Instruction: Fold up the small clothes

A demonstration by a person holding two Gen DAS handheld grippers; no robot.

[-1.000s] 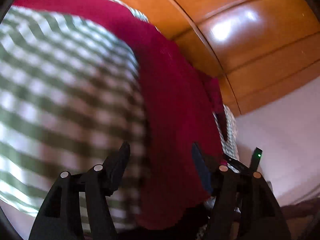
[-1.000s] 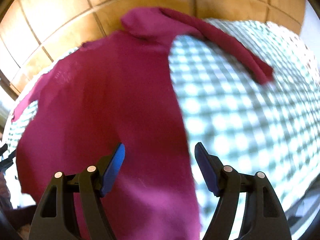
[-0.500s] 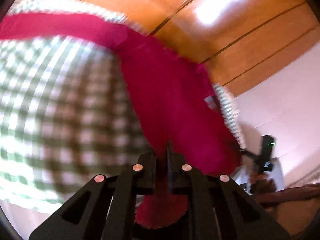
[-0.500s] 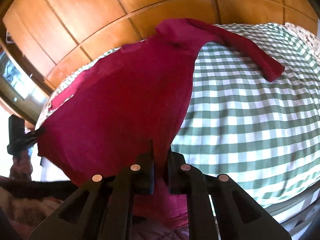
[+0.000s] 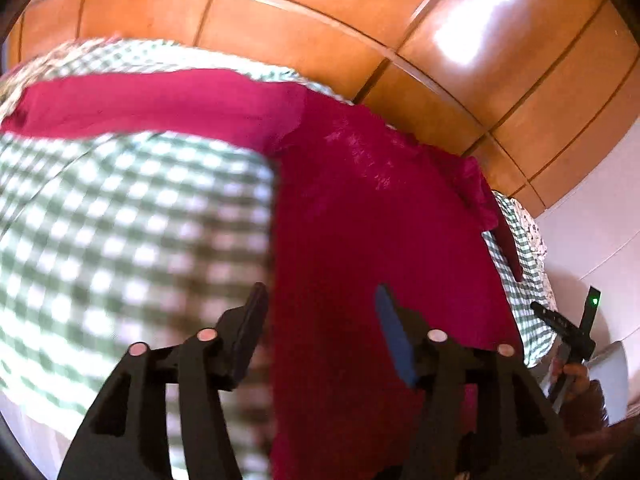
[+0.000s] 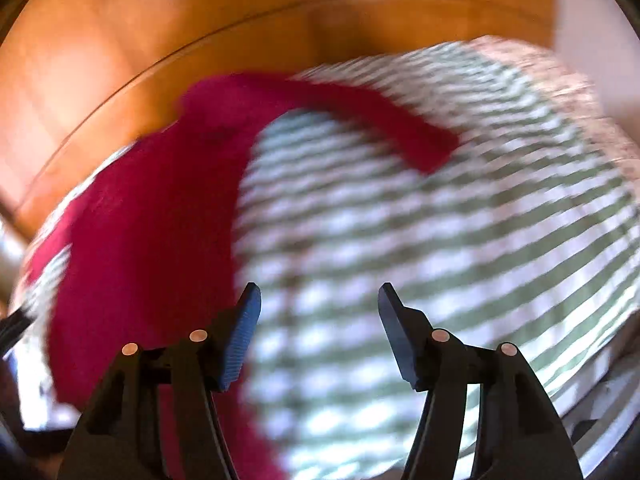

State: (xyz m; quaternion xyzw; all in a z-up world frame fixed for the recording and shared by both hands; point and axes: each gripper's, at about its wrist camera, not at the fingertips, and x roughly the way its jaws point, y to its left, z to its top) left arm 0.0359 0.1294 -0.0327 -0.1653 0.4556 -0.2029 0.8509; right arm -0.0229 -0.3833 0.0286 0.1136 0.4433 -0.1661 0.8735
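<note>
A dark red long-sleeved top (image 5: 360,220) lies spread on a green-and-white checked cover (image 5: 120,220). One sleeve stretches out to the left in the left wrist view. My left gripper (image 5: 320,320) is open and empty over the top's left edge near the hem. In the right wrist view the top (image 6: 152,240) lies to the left, with a sleeve (image 6: 380,116) running off to the right. My right gripper (image 6: 320,320) is open and empty over the checked cover (image 6: 440,240), just right of the top's edge. Both views are blurred.
A glossy orange wood-panelled wall (image 5: 400,32) stands behind the cover. In the left wrist view the other gripper and the hand holding it (image 5: 572,344) show at the right, by the cover's edge and a white wall (image 5: 592,216).
Half a second ago both grippers were shut on the top's hem edge. Both have now opened and let the fabric go, and the top lies flat. The right gripper has shifted right, off the top.
</note>
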